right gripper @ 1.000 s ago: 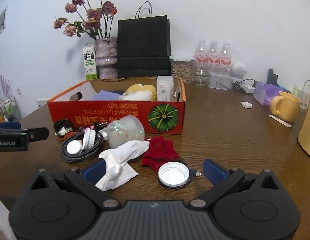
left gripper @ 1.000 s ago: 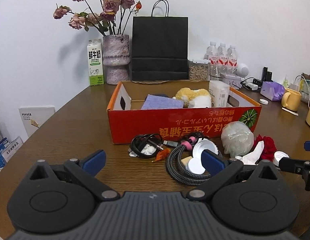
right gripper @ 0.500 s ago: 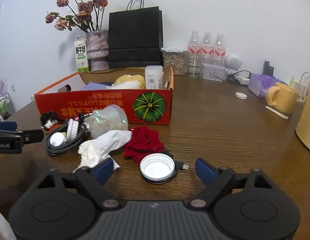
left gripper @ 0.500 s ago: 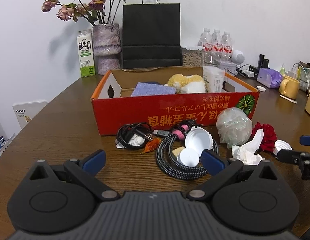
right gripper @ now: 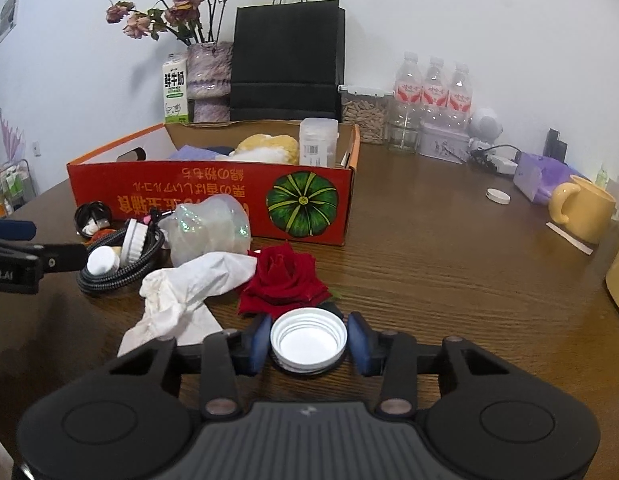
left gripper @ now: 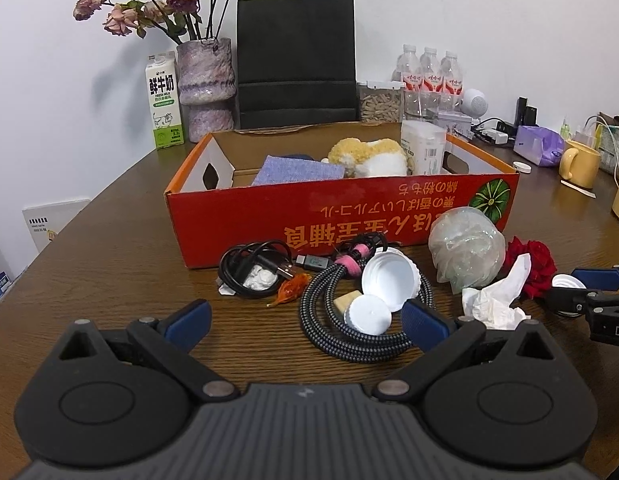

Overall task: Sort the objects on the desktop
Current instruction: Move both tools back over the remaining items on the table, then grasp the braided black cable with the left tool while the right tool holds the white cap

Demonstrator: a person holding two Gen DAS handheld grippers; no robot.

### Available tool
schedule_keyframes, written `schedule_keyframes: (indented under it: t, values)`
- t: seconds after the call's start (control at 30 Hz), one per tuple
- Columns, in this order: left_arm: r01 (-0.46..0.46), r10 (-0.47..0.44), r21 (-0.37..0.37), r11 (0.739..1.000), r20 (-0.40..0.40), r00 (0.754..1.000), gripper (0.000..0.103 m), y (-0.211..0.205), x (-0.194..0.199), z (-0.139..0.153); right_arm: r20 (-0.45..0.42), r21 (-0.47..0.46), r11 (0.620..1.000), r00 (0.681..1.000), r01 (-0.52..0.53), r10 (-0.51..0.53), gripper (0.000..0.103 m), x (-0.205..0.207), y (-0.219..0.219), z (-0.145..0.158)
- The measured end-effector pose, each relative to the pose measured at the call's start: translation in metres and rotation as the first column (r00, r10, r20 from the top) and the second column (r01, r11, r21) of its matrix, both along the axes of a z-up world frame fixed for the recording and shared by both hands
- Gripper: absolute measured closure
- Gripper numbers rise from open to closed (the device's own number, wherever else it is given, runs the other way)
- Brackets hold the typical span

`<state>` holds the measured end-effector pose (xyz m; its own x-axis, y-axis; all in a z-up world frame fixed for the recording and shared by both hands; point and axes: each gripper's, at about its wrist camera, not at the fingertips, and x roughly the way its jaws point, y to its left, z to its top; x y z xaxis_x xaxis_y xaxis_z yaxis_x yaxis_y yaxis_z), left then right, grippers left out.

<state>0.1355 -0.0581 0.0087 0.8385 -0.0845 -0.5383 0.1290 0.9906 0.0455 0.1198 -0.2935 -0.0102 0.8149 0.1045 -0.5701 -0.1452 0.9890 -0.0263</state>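
We saw the right gripper (right gripper: 308, 343) closing its jaws around the white lid (right gripper: 308, 340), which lay open side up on the table (right gripper: 449, 280) before the red rose (right gripper: 283, 280); earlier they stood wide. The pads were just beside its rim, touch uncertain. The left gripper (left gripper: 305, 318) kept its jaws spread, empty.

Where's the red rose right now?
The red rose lies on the table in front of the red box, between the crumpled tissue and the white lid.
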Motion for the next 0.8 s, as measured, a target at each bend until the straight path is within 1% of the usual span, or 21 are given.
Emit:
schedule_keyframes:
  t: [0.1,0.37,0.67,0.8]
  values:
    - [0.005,-0.005,0.002,1.000,-0.001,1.000,0.000,-0.002,0.001,-0.001,0.011,0.003,1.000,1.000,-0.005,0.005,0.063,-0.002,-0.001,0.002]
    - [0.018,-0.018,0.014,1.000,-0.016,1.000,0.000,-0.008,0.005,-0.004,0.072,0.033,0.999,0.997,-0.010,0.007,0.064,-0.009,-0.007,0.016]
    - [0.050,-0.049,0.025,0.998,-0.037,0.998,0.000,-0.018,0.013,-0.007,0.089,0.055,0.998,0.996,-0.013,0.009,0.064,-0.008,-0.009,0.021]
    - [0.066,-0.065,0.018,0.998,-0.055,0.996,0.000,-0.023,0.020,-0.009,0.094,0.061,0.998,0.996,-0.012,0.006,0.064,-0.008,-0.009,0.023]
